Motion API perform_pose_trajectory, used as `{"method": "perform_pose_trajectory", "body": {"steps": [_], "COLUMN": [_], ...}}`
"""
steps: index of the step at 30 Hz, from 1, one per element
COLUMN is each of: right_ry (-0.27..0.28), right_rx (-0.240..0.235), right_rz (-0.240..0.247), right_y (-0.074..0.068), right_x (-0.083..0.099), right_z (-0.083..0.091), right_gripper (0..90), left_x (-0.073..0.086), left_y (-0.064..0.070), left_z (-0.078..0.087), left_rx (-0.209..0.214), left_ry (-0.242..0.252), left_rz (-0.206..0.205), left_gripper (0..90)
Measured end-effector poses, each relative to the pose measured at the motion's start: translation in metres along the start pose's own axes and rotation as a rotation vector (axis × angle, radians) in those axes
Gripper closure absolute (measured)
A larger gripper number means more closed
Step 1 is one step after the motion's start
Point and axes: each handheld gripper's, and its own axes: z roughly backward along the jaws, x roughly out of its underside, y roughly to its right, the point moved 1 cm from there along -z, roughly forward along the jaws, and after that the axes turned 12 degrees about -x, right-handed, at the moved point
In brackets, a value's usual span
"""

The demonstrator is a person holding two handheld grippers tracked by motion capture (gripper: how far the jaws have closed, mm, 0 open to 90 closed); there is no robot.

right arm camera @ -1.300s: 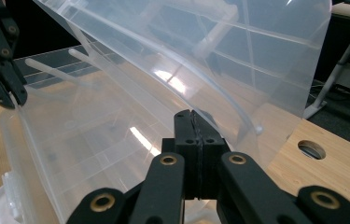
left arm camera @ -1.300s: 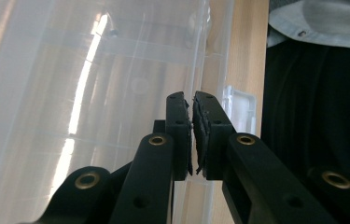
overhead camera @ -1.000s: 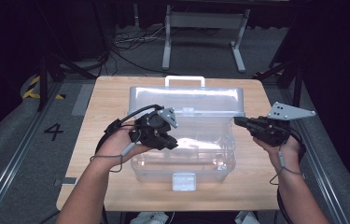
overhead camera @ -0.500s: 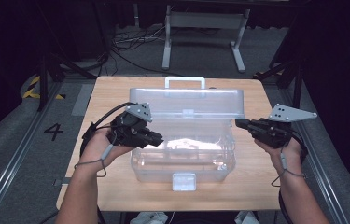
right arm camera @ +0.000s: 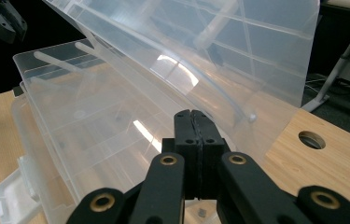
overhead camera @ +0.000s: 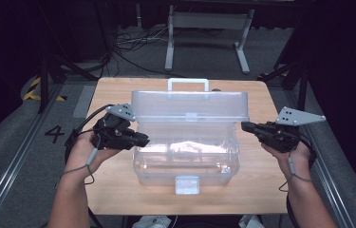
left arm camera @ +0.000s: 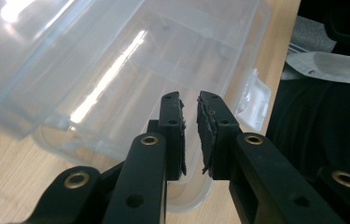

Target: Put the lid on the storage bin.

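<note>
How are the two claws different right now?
The left claw has a thin gap between its jaws, while the right claw has its jaws pressed shut. The left claw sits at the left wall of the clear box, while the right claw hangs just off the box's right side, tip not touching. Both are black, hold nothing, and point inward at the box, whose lid stands open.

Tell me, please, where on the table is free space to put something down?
Bare table lies along the near edge, in front of the box, and in the far corners beside its lid. The sides are crowded: the left gripper and right gripper flank the box.
</note>
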Motion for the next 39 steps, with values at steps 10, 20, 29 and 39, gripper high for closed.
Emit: {"method": "perform_pose_trajectory", "body": {"steps": [10,20,29,39], "right_ry": [-0.010,-0.015,-0.027,-0.050], "right_rx": [-0.008,-0.011,-0.011,-0.020], "right_rz": [-0.002,-0.002,-0.018,-0.030], "right_y": [-0.001,-0.002,-0.005,-0.007], "right_x": [0.000,0.001,0.003,0.004], "right_z": [0.001,0.003,0.004,0.005], "right_gripper": [90.0,90.0,90.0,90.0], "left_x": [0.016,0.028,0.039,0.049], "left_y": [-0.015,-0.032,-0.053,-0.070], "left_z": [0.009,0.009,0.003,-0.001], "left_rx": [-0.055,-0.143,-0.256,-0.318], "left_ry": [-0.005,-0.045,-0.062,-0.013], "left_rz": [0.093,0.179,0.275,0.333], "left_gripper": [76.3,71.1,60.2,55.3]}}
